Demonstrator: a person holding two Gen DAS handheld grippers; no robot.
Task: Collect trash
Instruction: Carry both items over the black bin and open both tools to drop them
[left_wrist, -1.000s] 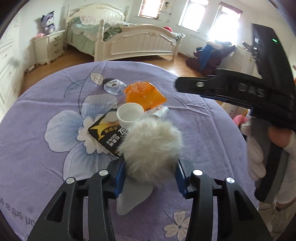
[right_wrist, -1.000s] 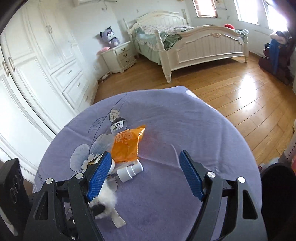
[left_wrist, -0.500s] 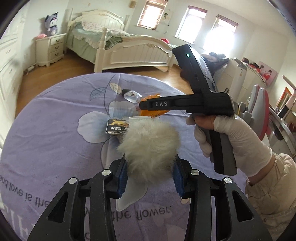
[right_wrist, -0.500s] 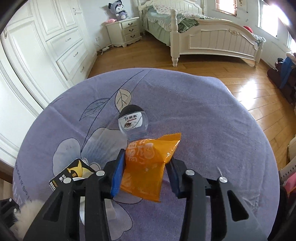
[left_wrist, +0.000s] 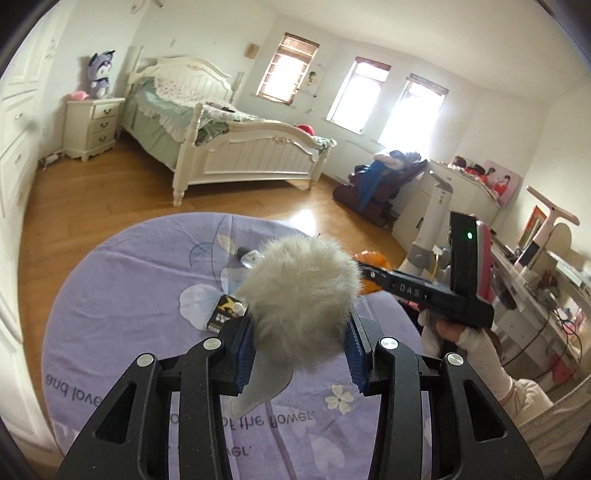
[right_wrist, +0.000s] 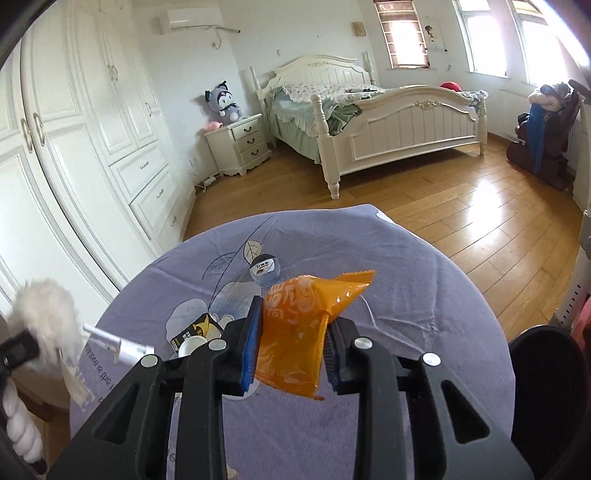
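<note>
Trash is leaving the table (right_wrist: 424, 266): your right gripper (right_wrist: 290, 338) is clamping the orange wrapper (right_wrist: 299, 332) above it, your left gripper (left_wrist: 301, 349) squeezing the pompom (left_wrist: 301, 299), freeing both for binning.

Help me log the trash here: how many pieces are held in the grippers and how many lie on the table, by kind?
Held, fluffy pompom, left gripper: 1
Held, orange packet, right gripper: 1
On table, small bottle: 1
On table, black packet: 1
On table, white cup: 1
On table, white tube: 1
Total: 6
</note>
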